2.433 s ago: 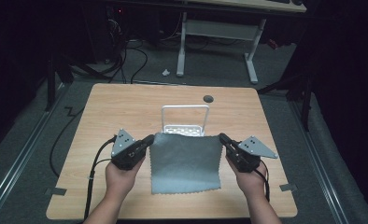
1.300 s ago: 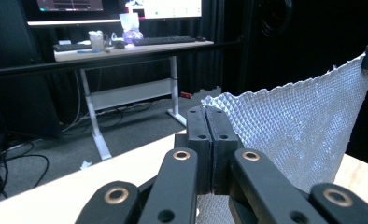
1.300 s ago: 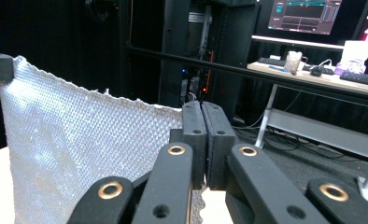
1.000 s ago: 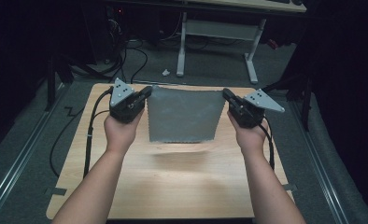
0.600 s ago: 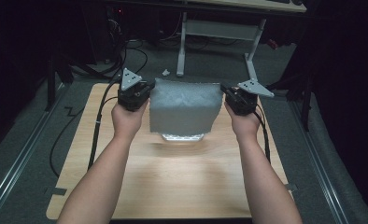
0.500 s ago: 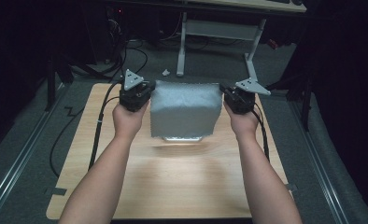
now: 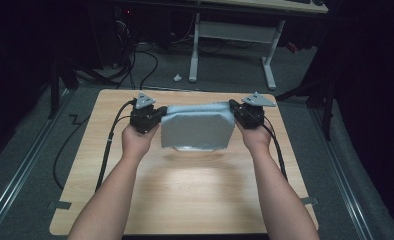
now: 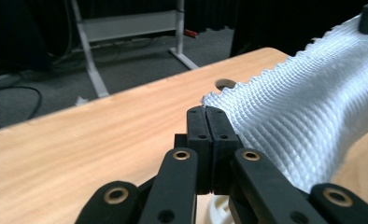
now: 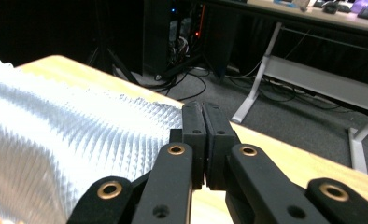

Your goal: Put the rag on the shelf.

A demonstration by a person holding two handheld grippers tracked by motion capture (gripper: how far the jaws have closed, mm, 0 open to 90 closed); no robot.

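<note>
Beneath the cloth (image 7: pixel 197 127) stretched between my hand-held grippers, I can't make out what it drapes over; a pale edge peeks out under the left hand-held gripper (image 8: pixel 205 112). Each pinched corner is buried between closed jaws. Beside the right hand-held gripper (image 9: pixel 204 108), the cloth blurs toward the frame's edge.

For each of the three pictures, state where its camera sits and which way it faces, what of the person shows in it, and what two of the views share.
High view: above the person's side, facing forward and down on the wooden table; both forearms, left gripper and right gripper hold a pale waffle cloth.
Left gripper view: rides the left gripper, facing along its shut jaws across the table; cloth to its right.
Right gripper view: rides the right gripper, jaws shut; cloth to its left.
Shared: all show the cloth and table.
</note>
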